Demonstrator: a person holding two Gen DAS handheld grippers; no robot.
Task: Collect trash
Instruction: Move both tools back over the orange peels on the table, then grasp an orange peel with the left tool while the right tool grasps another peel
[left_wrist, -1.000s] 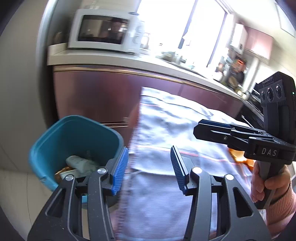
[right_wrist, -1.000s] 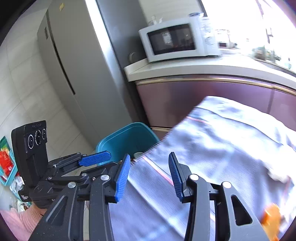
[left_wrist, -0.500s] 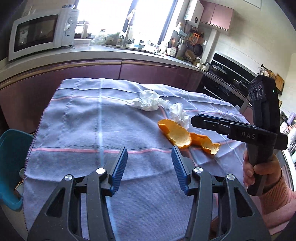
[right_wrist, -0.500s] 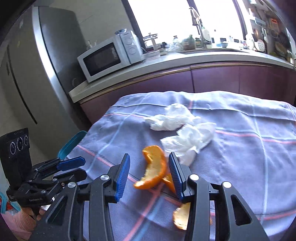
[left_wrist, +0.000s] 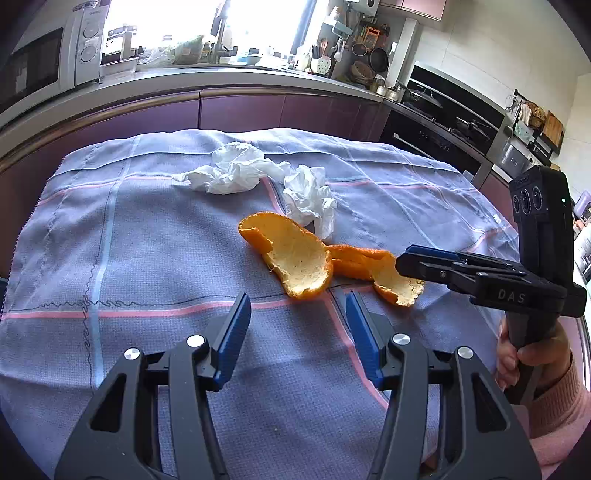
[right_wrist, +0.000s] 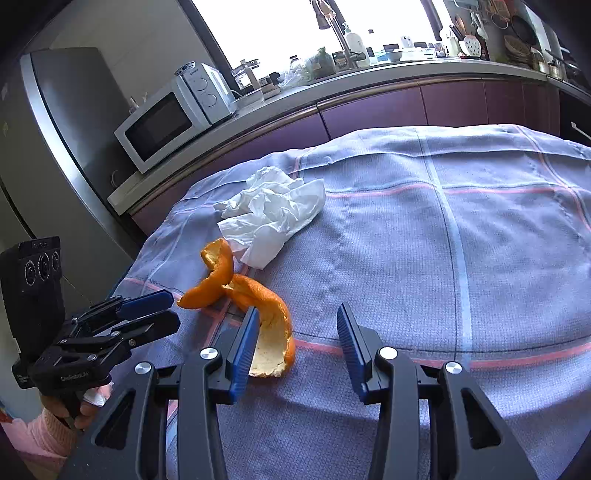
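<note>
Left gripper (left_wrist: 298, 314) is hovering with its blue pads apart and nothing between them; its jaws have just been opening a little wider. Seen through the left wrist camera, the larger orange peel (left_wrist: 291, 254) is lying just ahead of the fingertips, slightly right of centre, on the blue checked tablecloth (left_wrist: 147, 258). A second strip of peel (left_wrist: 384, 273) is trailing off to its right, and beyond both are sitting two crumpled white tissues (left_wrist: 236, 170). At the right edge the right gripper (left_wrist: 417, 260) is pointing in toward that second strip, gripped by a hand in a pink sleeve (left_wrist: 532, 354).

A second ago this camera was facing a teal bin beside the table; now it is facing the litter (so both hands are swinging back from the bin for another piece, I judge).

Through the right wrist camera, the right gripper (right_wrist: 297, 332) is standing apart too, empty, with the curled peel (right_wrist: 273, 332) lying just inside its left pad, not yet pinched. The other peel (right_wrist: 214, 277) is sitting further ahead and left, the tissues (right_wrist: 273, 210) beyond that. Low at the left, the left gripper (right_wrist: 162, 310) is aiming in from the side.

Nothing from the table is being held, so peels and tissues are all awaiting collection; the near peels look like the next picks.
</note>
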